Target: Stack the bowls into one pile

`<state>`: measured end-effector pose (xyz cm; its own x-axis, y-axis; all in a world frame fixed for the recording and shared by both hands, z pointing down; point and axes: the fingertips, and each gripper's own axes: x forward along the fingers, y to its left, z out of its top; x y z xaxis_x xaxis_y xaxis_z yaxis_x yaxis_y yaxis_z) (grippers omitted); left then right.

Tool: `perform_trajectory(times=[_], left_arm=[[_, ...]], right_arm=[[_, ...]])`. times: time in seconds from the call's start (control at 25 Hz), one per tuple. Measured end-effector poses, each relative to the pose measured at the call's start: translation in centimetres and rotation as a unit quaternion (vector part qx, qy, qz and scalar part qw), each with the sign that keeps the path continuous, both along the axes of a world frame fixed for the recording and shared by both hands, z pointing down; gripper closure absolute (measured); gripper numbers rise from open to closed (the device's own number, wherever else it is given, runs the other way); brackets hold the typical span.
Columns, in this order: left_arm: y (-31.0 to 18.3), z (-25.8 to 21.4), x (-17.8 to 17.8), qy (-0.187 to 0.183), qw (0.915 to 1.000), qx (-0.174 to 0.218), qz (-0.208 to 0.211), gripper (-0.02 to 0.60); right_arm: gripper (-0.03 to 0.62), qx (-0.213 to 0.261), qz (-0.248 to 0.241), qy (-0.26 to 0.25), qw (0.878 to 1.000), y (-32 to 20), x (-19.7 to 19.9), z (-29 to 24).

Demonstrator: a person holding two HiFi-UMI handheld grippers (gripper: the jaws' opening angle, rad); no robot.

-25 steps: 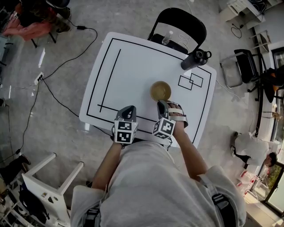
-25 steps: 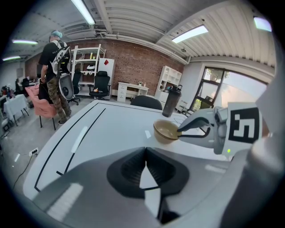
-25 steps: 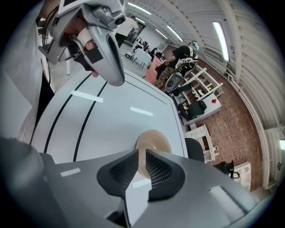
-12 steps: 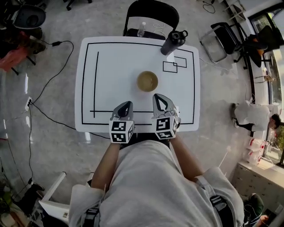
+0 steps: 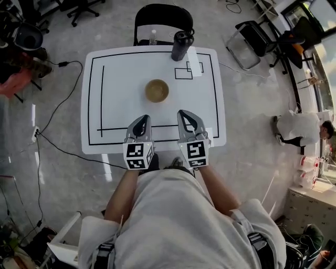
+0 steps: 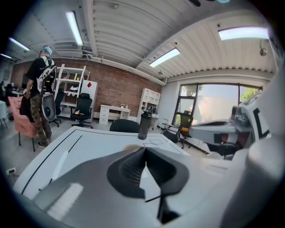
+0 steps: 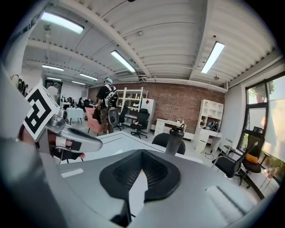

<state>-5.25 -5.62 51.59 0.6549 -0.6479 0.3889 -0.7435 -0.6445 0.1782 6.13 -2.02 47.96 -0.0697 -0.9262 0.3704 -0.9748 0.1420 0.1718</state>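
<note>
Left gripper [image 5: 142, 121] and right gripper [image 5: 185, 116], jaws pressed together on nothing, hung at the table's [image 5: 121, 105] six o'clock edge, bowls [image 5: 157, 90] mid-table, flask [image 5: 181, 46] and chair [image 5: 160, 16] at twelve.

White table [image 5: 118, 107]: brown bowl [image 5: 157, 90] centre, dark flask [image 5: 181, 45] far edge

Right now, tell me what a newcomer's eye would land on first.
A brown bowl sits alone at the middle of the white table, a dark bottle at its far edge. The left gripper and right gripper hover side by side over the near edge, jaws shut on nothing.
</note>
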Motion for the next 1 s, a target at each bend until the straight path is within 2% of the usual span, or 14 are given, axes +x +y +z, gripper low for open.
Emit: perform_trajectory(times=[0.16,0.36,0.52,0.64,1.0], left_arm=[[3.4,-0.8,2.7,0.007,0.9999,0.013,-0.005,0.578],[9.0,-2.8,3.8,0.008,0.9988,0.034,-0.034,0.578],[12.7,-5.0,4.3,0.020,0.9965,0.056,-0.059,0.578],[14.2,-6.1,4.9,0.016,0.9950,0.076,-0.062,0.578],[17.0,-8.2,7.5,0.020,0.9926,0.106,-0.055,0.578]], right_arm=[[0.595,0.026,0.016,-0.022,0.999,4.6,2.6,-1.7],[0.595,0.065,0.010,-0.032,0.997,9.7,4.8,-4.0],[0.595,0.076,0.008,-0.043,0.996,12.9,5.9,-4.6],[0.595,0.086,0.004,-0.044,0.995,14.6,6.3,-5.3],[0.595,0.118,0.000,-0.058,0.991,18.3,7.8,-7.1]])
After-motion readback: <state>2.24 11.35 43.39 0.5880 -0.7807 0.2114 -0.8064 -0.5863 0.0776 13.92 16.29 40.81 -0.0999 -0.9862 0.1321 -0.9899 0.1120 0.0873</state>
